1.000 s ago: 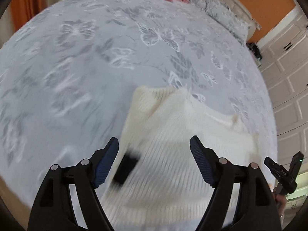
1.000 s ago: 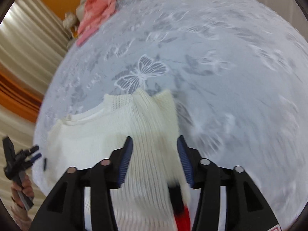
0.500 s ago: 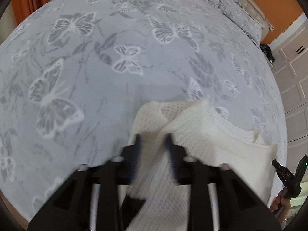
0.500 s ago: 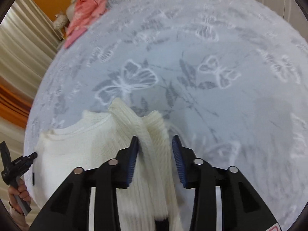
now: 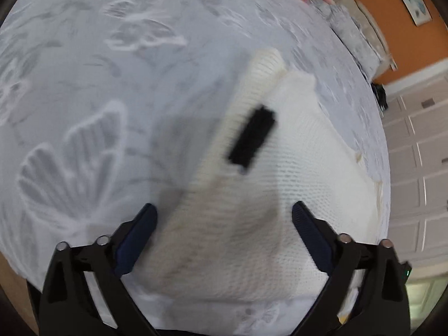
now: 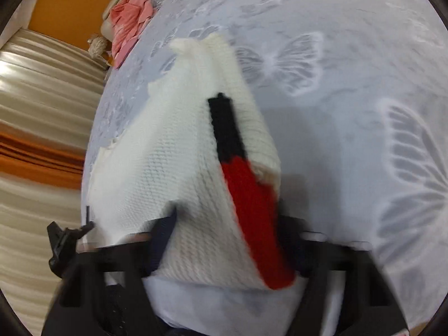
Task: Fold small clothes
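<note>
Nearest, over the left gripper [image 5: 224, 232]: jaws spread wide, nothing pinched, blue pads either side of the near edge of the cream knit sweater [image 5: 280, 184]. Probably kept apart so as to leave the fabric lying flat instead of dragging it. Much the same at the right gripper [image 6: 226, 243], though smeared by motion: jaws apart, the sweater's near edge between them, no sign of the knit being squeezed, so likely a loose straddle and not a hold. Just beyond the fingertips, the sweater itself, resting on the grey butterfly-print bedspread [image 5: 92, 145], narrow and layered, sides apparently turned in over the middle, which suggests a fold partway done. On top, a black patch [image 5: 252, 140], continuing in the right view into a red patch [image 6: 252, 210] toward the near hem; probably knitted-in decoration now lying uppermost. Farther on, the collar end pointing away across the bed, set lengthwise, presumably so the hem can be brought up toward it in one more fold. At the far end of the bed, well apart from the work, a heap of pink clothes [image 6: 131, 25], perhaps waiting their turn. Behind that, an orange wall [image 5: 392, 36].
</note>
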`<action>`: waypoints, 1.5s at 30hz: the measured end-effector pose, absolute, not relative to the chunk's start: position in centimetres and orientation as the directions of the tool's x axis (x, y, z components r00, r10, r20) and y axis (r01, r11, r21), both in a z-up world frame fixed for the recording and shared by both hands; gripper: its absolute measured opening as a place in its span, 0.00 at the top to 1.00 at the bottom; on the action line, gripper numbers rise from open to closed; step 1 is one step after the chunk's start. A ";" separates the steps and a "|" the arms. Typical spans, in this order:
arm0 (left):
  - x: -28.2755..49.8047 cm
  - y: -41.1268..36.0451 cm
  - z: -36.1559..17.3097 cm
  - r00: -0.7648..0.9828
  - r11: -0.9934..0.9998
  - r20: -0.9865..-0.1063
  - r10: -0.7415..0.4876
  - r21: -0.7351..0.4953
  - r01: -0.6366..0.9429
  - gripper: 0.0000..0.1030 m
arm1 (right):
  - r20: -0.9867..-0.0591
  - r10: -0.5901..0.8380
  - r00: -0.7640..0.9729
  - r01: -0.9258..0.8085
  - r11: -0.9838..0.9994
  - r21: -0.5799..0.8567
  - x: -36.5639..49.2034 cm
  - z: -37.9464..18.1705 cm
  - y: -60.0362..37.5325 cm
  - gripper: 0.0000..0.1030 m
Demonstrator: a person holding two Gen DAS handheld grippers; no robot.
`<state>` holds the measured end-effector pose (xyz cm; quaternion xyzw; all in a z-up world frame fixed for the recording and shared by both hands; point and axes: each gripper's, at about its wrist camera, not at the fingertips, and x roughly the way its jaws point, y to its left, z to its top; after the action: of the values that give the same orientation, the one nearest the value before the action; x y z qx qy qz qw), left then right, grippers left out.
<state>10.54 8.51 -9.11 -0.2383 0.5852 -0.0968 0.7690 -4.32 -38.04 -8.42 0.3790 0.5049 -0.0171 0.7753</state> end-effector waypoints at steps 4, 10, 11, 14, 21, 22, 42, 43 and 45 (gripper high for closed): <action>11.5 9.4 -9.0 0.264 0.810 -0.830 -0.492 -0.547 -0.210 0.71 | -0.805 0.286 0.519 0.385 0.763 0.519 -3.2 -5.5 -37.9 0.88; 11.3 10.0 -9.5 0.270 0.805 -0.839 -0.472 -0.535 -0.257 0.72 | -0.897 0.188 0.400 0.428 0.827 0.364 -3.4 -7.2 -37.7 0.76; 11.1 9.7 -9.1 0.274 0.809 -0.840 -0.469 -0.533 -0.247 0.72 | -0.901 0.105 0.422 0.454 0.835 0.310 -3.9 -5.5 -37.4 0.71; 11.0 9.4 -8.8 0.273 0.825 -0.848 -0.455 -0.517 -0.230 0.71 | -0.851 -0.008 0.524 0.401 0.884 0.238 -3.8 -0.5 -34.6 0.69; 11.1 9.0 -9.0 0.284 0.827 -0.852 -0.439 -0.507 -0.243 0.71 | -0.835 0.244 0.493 0.045 0.952 0.304 5.2 0.3 -22.9 1.00; 11.1 8.9 -9.0 0.286 0.826 -0.851 -0.440 -0.508 -0.243 0.71 | -0.853 0.256 0.456 0.028 0.953 0.301 6.7 -1.0 -21.7 1.00; 11.0 -6.5 3.7 0.317 0.716 -0.646 -0.695 -0.665 0.214 0.74 | -0.816 0.393 0.424 0.160 0.854 0.495 7.5 -5.1 -26.6 0.95; 10.5 -8.4 3.6 0.296 0.718 -0.655 -0.695 -0.651 0.245 0.74 | -0.805 0.373 0.461 0.177 0.850 0.495 6.3 -4.2 -28.2 0.93; 9.4 -11.6 3.0 0.250 0.718 -0.675 -0.694 -0.629 0.297 0.74 | -0.795 0.320 0.516 0.223 0.845 0.485 3.4 -2.5 -31.9 0.91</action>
<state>9.41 -11.59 3.00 -0.1908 0.5203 -0.3232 0.7671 3.45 -31.91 -2.46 0.2765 0.4909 0.0292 0.8256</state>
